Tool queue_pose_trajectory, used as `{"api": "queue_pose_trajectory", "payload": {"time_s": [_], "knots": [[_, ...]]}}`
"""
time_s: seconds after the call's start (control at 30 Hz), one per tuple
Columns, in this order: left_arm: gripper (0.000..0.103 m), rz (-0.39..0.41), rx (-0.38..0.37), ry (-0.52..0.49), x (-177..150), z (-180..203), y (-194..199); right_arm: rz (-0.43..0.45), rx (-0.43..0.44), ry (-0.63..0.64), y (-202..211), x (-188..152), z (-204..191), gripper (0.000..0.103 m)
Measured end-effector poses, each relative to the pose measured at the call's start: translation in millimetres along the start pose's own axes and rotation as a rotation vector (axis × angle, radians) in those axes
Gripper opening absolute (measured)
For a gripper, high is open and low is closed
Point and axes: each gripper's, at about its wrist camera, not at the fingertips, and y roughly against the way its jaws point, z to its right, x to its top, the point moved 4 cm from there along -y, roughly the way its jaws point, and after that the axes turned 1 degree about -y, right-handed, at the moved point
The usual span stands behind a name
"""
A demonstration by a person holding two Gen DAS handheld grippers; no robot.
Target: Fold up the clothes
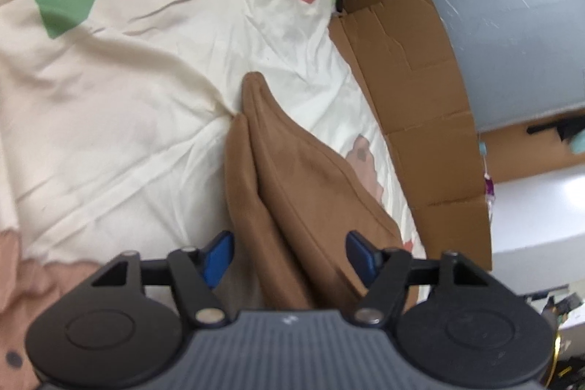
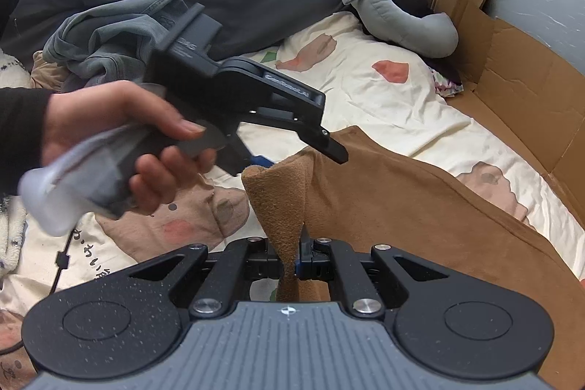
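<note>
My right gripper (image 2: pixel 292 262) has its fingers pressed together on a pinched-up fold of the brown, soft-napped cloth garment (image 2: pixel 402 207). The fold rises from the pinch toward 12 o'clock in the right wrist view, fanning out to a wider top edge. The rest of the garment lies spread toward 3 and 4 o'clock on the cream bedsheet with pink, green and red patches (image 2: pixel 365 105).

My left gripper (image 1: pixel 287 256) has its blue-padded fingers (image 1: pixel 219 256) spread wide, one on each side of a ridge of the same brown garment (image 1: pixel 292 178). I cannot tell whether either pad touches the cloth. In the left wrist view the garment runs from the gripper up toward 12 o'clock and ends in a narrow rounded tip on the cream sheet (image 1: pixel 128 97).

In the right wrist view my left hand (image 2: pixel 120 141) holds the left gripper's handle at 9 o'clock; its front end hangs just above the top edge of the raised fold.

Flattened brown cardboard (image 2: pixel 530 105) lines the bed edge at 2 to 3 o'clock. A grey stuffed elephant toy (image 2: pixel 402 13) lies at 1 o'clock, and a heap of grey-green clothing (image 2: pixel 109 35) sits at 10 o'clock.
</note>
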Motion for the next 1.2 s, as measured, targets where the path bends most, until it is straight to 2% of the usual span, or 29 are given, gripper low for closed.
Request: {"api": "queue_pose_trajectory", "payload": {"time_s": [0.03,0.1,0.17,0.2,0.27,0.4,0.7,0.73,1.13,1.2], "knots": [[0.061,-0.001,-0.004,0.007,2,-2,-3,0.000,0.000,-0.001,0,0,0,0.004],[0.049,-0.003,-0.012,0.021,7,-6,-9,0.001,0.001,-0.004,0,0,1,0.004],[0.045,0.001,0.004,0.023,12,-8,-13,0.002,0.001,-0.007,1,0,1,0.004],[0.039,0.005,0.011,0.025,15,-8,-15,0.003,0.002,-0.009,1,0,1,0.004],[0.034,0.016,0.008,0.035,21,-8,-16,0.005,0.004,-0.012,3,-1,2,0.004],[0.018,0.039,0.014,0.052,29,-7,-17,0.011,0.007,-0.021,6,-1,5,0.004],[0.013,0.083,0.005,0.028,30,16,-15,0.040,0.031,-0.064,23,-3,19,0.004],[0.013,0.078,-0.015,0.008,30,22,-14,0.046,0.034,-0.071,26,-4,22,0.004],[0.011,0.092,-0.042,-0.130,23,110,-14,0.131,0.055,-0.174,69,-15,64,0.003],[0.011,0.095,-0.066,-0.139,20,125,-17,0.148,0.054,-0.204,77,-18,73,0.003]]}}
